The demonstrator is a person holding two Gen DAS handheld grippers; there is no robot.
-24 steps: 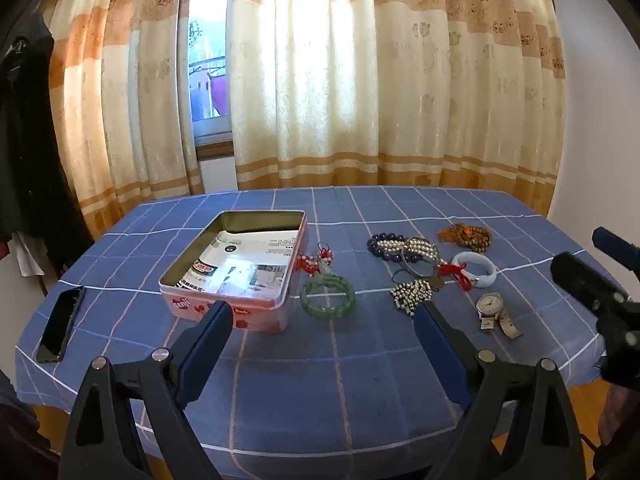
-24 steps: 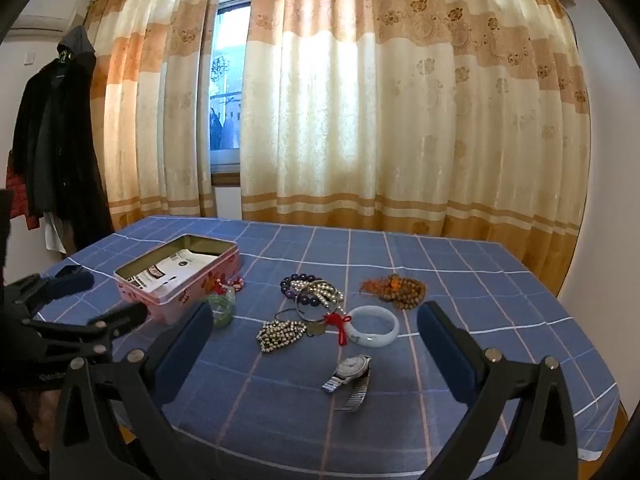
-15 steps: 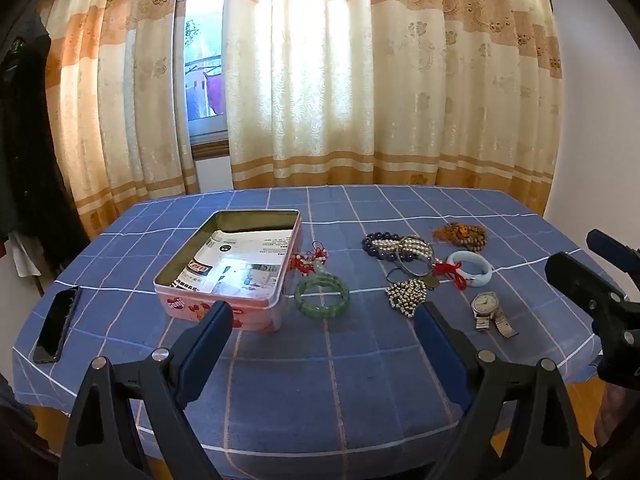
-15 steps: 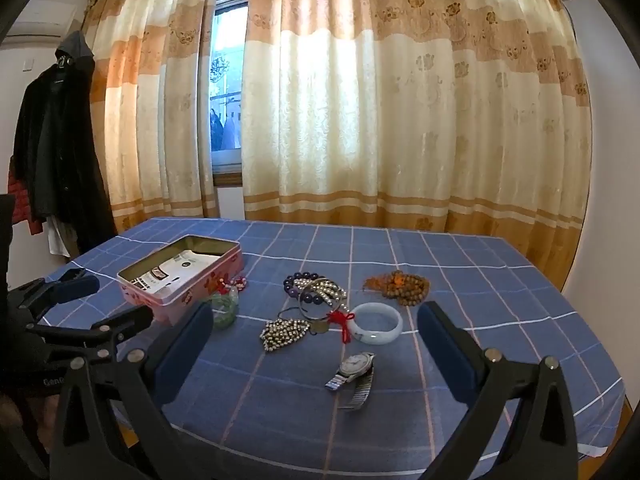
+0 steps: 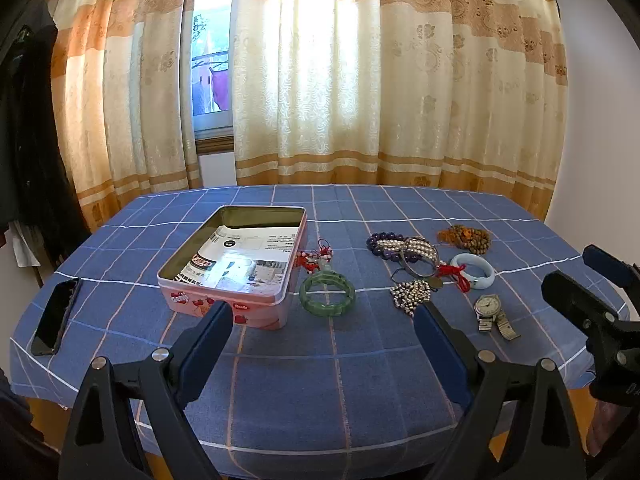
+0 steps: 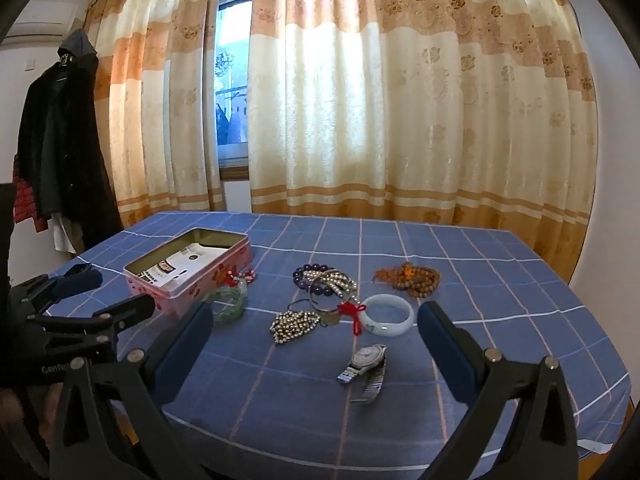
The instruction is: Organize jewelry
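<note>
An open pink tin (image 5: 200,304) (image 6: 224,268), lined with printed paper, stands on the blue checked table. Right of it lie a green bangle (image 5: 327,294) (image 6: 226,304), a red-tasselled charm (image 5: 316,258), purple and pearl beads (image 5: 400,245) (image 6: 324,278), a silver bead cluster (image 5: 412,293) (image 6: 294,325), a pale bangle with red cord (image 5: 474,271) (image 6: 387,315), brown beads (image 5: 466,237) (image 6: 412,276) and a wristwatch (image 5: 492,312) (image 6: 366,364). My left gripper (image 5: 322,328) is open and empty, short of the tin and green bangle. My right gripper (image 6: 314,328) is open and empty, short of the watch.
A black phone (image 5: 56,316) lies near the table's left edge. Curtains and a window stand behind the table. Dark coats (image 6: 60,140) hang at the far left. Each gripper shows at the edge of the other's view.
Both views have drifted slightly; the table and jewelry sit a little further left and lower. Nothing has been taken hold of and both grippers stay open.
</note>
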